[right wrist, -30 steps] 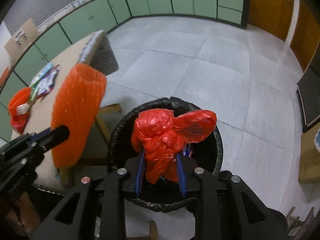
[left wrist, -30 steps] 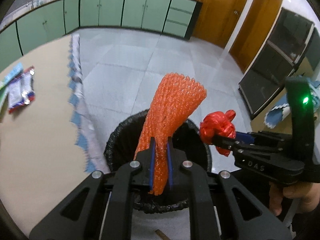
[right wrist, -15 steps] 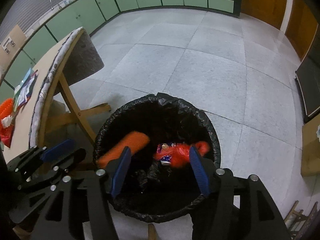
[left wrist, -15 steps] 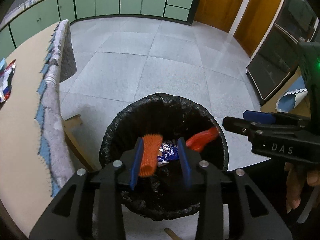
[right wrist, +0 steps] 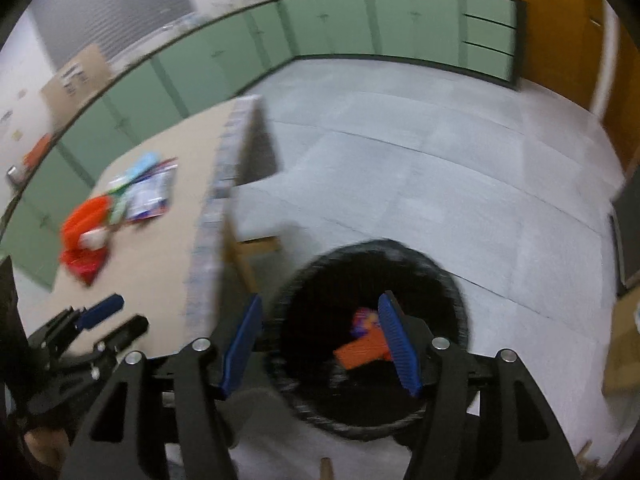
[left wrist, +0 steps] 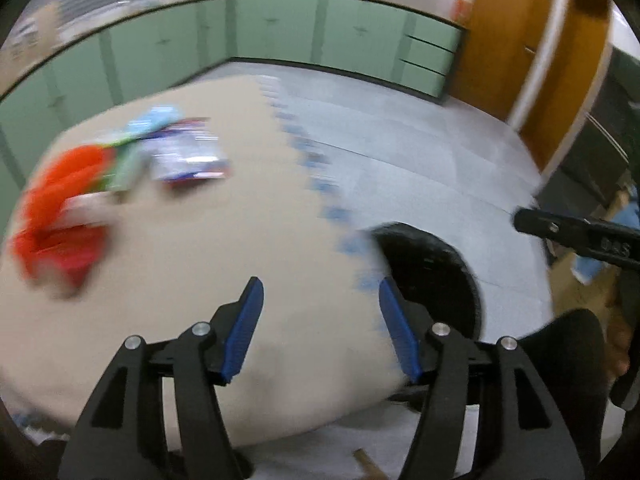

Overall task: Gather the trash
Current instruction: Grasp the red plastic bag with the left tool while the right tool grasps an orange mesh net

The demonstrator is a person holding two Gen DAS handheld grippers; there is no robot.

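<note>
Currently we hold both tongs, left (left wrist: 320,320) and right (right wrist: 319,338), with blue ribbed pads apart and nothing between them; the left jaws have just been opening. Crumpled orange and red plastic trash (left wrist: 60,216) and flat glossy wrappers (left wrist: 188,156) lie blurred on the beige matte worktop (left wrist: 200,260), well ahead-left of the left tongs. Beyond the worktop's patterned edge, the round black-lined bin (right wrist: 452,292) stands on open grey tiled floor (right wrist: 420,168), beneath the right tongs, holding orange scraps (right wrist: 360,350).
</note>
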